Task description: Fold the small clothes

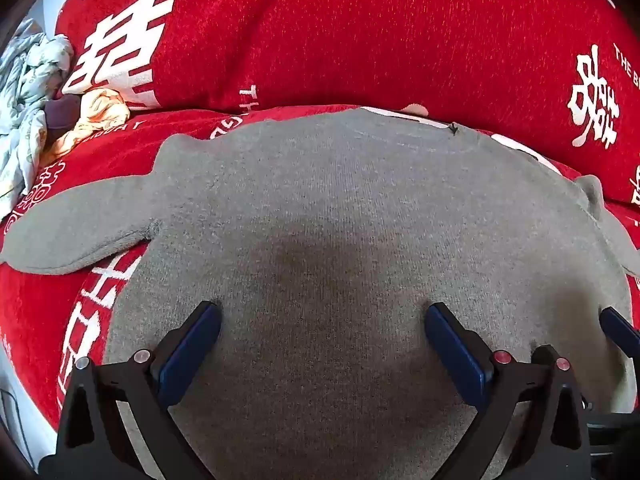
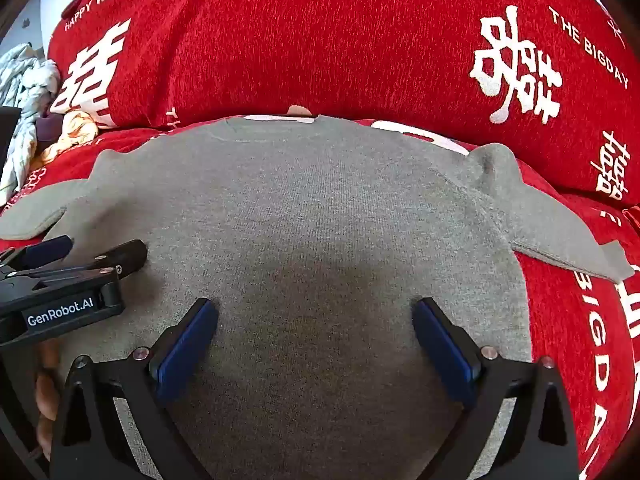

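My left gripper (image 1: 322, 322) and right gripper (image 2: 316, 316) hover, jaws wide and empty, over the grey sweater (image 2: 300, 208) spread flat on the red sofa cover (image 2: 320, 40), ready for folding.

Left gripper (image 1: 322, 316) and right gripper (image 2: 315, 312) side by side, fingers spread.
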Available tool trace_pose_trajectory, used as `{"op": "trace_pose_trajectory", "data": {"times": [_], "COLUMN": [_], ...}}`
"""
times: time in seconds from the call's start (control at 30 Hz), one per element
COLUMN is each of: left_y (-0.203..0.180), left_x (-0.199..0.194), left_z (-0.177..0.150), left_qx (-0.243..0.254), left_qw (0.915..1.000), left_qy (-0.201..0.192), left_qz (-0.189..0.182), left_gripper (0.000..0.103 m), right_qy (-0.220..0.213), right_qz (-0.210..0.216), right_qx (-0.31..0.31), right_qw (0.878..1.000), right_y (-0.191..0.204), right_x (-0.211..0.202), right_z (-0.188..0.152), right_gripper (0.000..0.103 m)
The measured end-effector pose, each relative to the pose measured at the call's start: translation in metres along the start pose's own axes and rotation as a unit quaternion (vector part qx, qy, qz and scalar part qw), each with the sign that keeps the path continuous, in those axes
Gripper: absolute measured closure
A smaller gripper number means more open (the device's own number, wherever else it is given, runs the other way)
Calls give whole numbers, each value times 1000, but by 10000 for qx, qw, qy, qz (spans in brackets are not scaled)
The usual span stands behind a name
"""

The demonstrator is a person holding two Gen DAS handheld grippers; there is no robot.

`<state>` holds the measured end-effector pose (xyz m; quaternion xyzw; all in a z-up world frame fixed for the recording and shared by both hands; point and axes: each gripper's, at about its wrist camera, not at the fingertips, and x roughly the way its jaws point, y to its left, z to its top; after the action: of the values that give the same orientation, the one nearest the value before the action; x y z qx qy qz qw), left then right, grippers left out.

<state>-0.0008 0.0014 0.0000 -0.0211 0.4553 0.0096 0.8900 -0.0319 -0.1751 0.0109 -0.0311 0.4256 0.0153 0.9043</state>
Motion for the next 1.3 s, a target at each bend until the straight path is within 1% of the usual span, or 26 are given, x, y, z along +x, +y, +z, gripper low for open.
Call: {"op": "trace_pose_trajectory", "data": {"times": [0.07, 0.27, 0.33, 0.43, 0.57, 0.73, 0.87, 0.93, 1.13, 1.3], "left_y": [2, 10, 12, 4, 3, 2, 3, 3, 4, 4], "left_x": [-1, -7, -8, -5, -4, -3, -3, -3, -5, -13], "left_z": [-1, 4, 4, 1, -1, -1, -1, 1, 6, 6], "left_qx": [-10, 19, 61, 71, 93, 95, 96, 123, 6, 78], "left_qw": [10000, 10000, 10000, 9999, 9999, 9999, 9998, 9997, 9985, 9984], "left_qy": [-48, 57, 73, 46, 43, 79, 146, 215, 522, 500], "left_qz": [-43, -45, -14, 100, 94, 86, 61, 71, 155, 263], "left_gripper": [1, 1, 1, 1, 1, 1, 1, 1, 1, 1], "right_qy": [6, -6, 38, 170, 170, 156, 157, 178, 437, 586], "right_qz": [-2, 6, -2, 97, -76, 11, -139, -143, 10, 64], "right_qx": [4, 50, 78, 226, 86, 73, -37, -62, -115, -82], "right_qw": [10000, 10000, 10000, 9996, 9998, 9999, 9998, 9997, 9990, 9982], "right_y": [2, 6, 8, 3, 10, 8, 13, 14, 10, 7], "right_x": [0, 1, 1, 2, 5, 2, 1, 1, 4, 0], "right_z": [-1, -4, -4, 0, 0, -3, -3, -2, 4, 6], "right_gripper": [4, 4, 4, 4, 3, 3, 3, 3, 3, 3]}}
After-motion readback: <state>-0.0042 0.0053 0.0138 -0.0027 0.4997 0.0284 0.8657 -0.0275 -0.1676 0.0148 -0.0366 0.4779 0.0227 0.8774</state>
